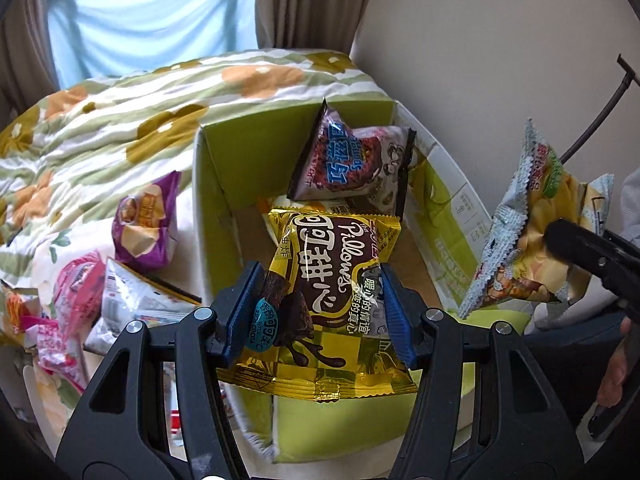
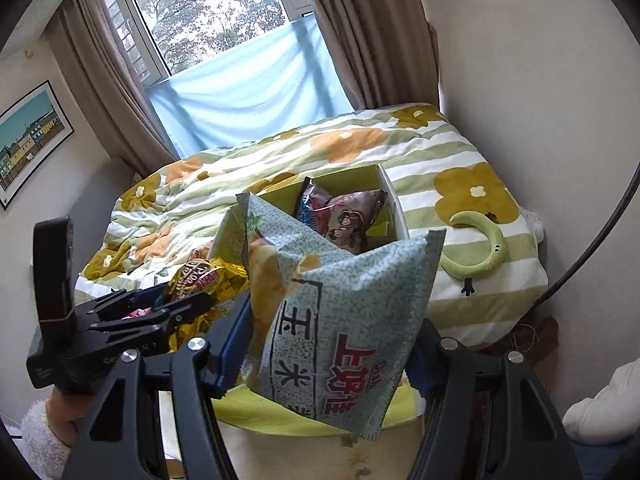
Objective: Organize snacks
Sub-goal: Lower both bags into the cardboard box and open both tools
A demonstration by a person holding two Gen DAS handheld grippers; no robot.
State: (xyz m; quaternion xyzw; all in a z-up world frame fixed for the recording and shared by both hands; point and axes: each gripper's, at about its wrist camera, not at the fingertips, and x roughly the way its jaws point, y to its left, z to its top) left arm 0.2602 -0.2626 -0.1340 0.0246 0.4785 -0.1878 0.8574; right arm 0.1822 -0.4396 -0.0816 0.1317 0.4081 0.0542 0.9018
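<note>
My left gripper (image 1: 320, 312) is shut on a yellow and brown Pillows snack bag (image 1: 332, 296) and holds it over the open green cardboard box (image 1: 224, 168). A dark chocolate snack bag (image 1: 352, 160) leans inside the box at its far end, with another packet under it. My right gripper (image 2: 332, 344) is shut on a pale blue-green corn snack bag (image 2: 344, 320) and holds it above the box's near right side. That bag also shows in the left wrist view (image 1: 524, 232). The left gripper shows in the right wrist view (image 2: 160, 312).
The box stands on a bed with a floral quilt (image 1: 120, 120). Several loose snack bags lie left of the box, among them a purple one (image 1: 146, 224) and a pink one (image 1: 76, 292). A green curved toy (image 2: 480, 248) lies on the quilt at the right. Walls stand close behind and to the right.
</note>
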